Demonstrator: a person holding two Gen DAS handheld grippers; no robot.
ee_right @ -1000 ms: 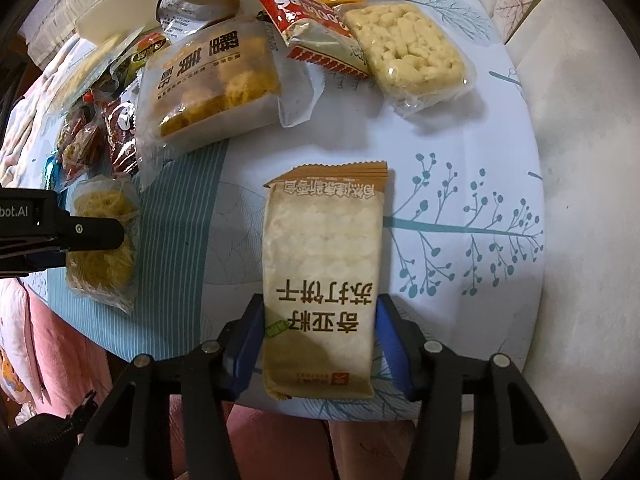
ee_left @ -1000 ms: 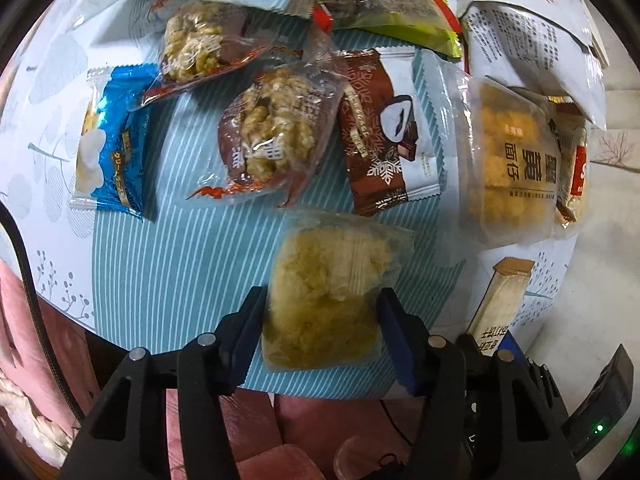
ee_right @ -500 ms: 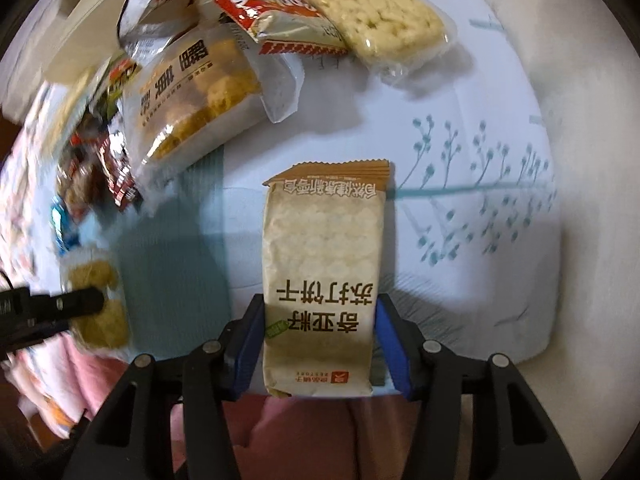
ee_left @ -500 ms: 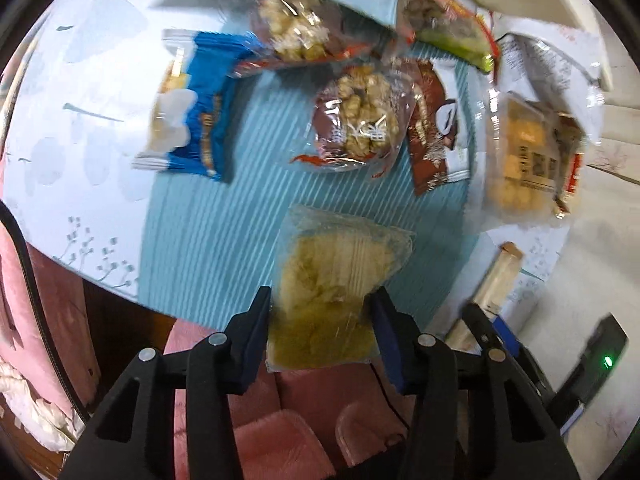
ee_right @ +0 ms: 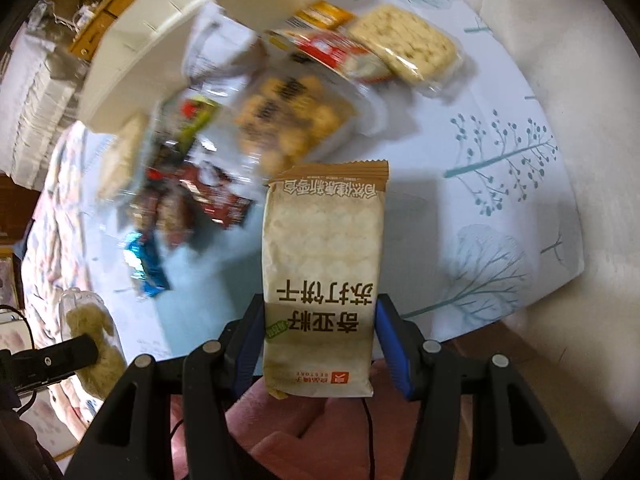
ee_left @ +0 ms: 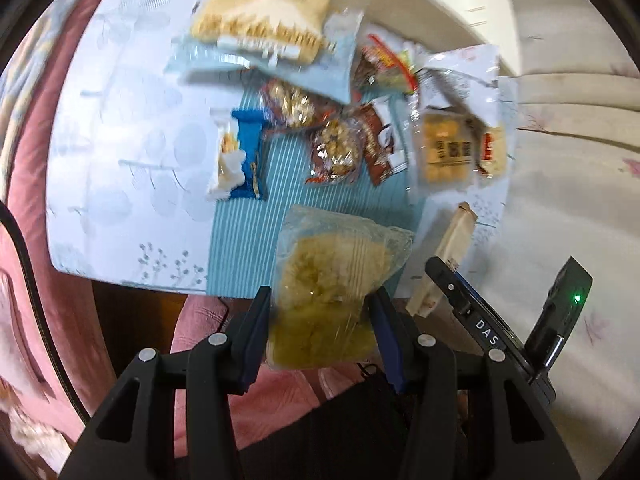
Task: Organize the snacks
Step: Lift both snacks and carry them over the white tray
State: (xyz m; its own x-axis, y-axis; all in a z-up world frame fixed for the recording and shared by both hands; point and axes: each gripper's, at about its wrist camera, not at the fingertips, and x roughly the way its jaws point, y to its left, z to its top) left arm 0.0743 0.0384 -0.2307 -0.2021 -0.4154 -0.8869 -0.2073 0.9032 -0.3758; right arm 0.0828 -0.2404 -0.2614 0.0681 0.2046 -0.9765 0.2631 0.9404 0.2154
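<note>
My left gripper [ee_left: 320, 320] is shut on a clear bag of yellow floss cake [ee_left: 332, 280], held up above the table's near edge. My right gripper [ee_right: 320, 328] is shut on a tan soda cracker pack [ee_right: 324, 264] with brown printed characters, also lifted off the table. From the right wrist view the floss cake bag [ee_right: 92, 340] and the left gripper's finger [ee_right: 52, 360] show at the lower left. In the left wrist view the cracker pack [ee_left: 448, 256] appears edge-on beside the right gripper's body.
Several snack packs lie across the patterned tablecloth [ee_left: 120, 140]: a blue wafer pack [ee_left: 240, 156], walnut bags [ee_left: 332, 152], a brown chocolate pack [ee_left: 376, 144], a clear box of yellow cakes [ee_right: 292, 120] and a square cracker pack [ee_right: 404, 48]. A white organizer tray [ee_right: 180, 40] stands behind them.
Both grippers have risen from the table with their packs. The left jaws closed in on the floss cake bag. The snacks on the table look smaller and farther away.
</note>
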